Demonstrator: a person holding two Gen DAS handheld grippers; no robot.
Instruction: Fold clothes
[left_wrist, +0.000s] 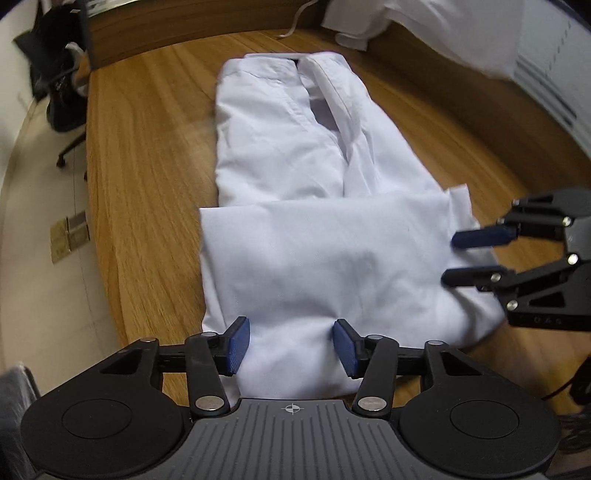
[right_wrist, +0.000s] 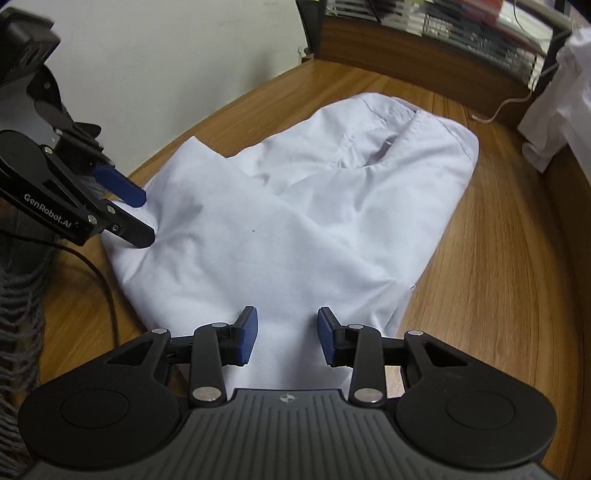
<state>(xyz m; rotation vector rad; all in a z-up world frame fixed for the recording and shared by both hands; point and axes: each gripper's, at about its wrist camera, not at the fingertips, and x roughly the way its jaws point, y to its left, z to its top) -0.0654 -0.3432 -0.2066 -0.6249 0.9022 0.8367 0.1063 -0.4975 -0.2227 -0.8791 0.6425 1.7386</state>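
The white shirt (left_wrist: 314, 206) lies along the wooden table (left_wrist: 147, 147), collar toward the far edge, hem folded up at the near end. Both grippers sit at that fold — left gripper (left_wrist: 291, 345) and right gripper (right_wrist: 287, 335), fingers parted, straddling cloth (nothing clenched). The long axis runs straight ahead.

The white pile (left_wrist: 424, 22) is cut off by the top edge, and the shelf's contents (right_wrist: 461, 22) are blurred.
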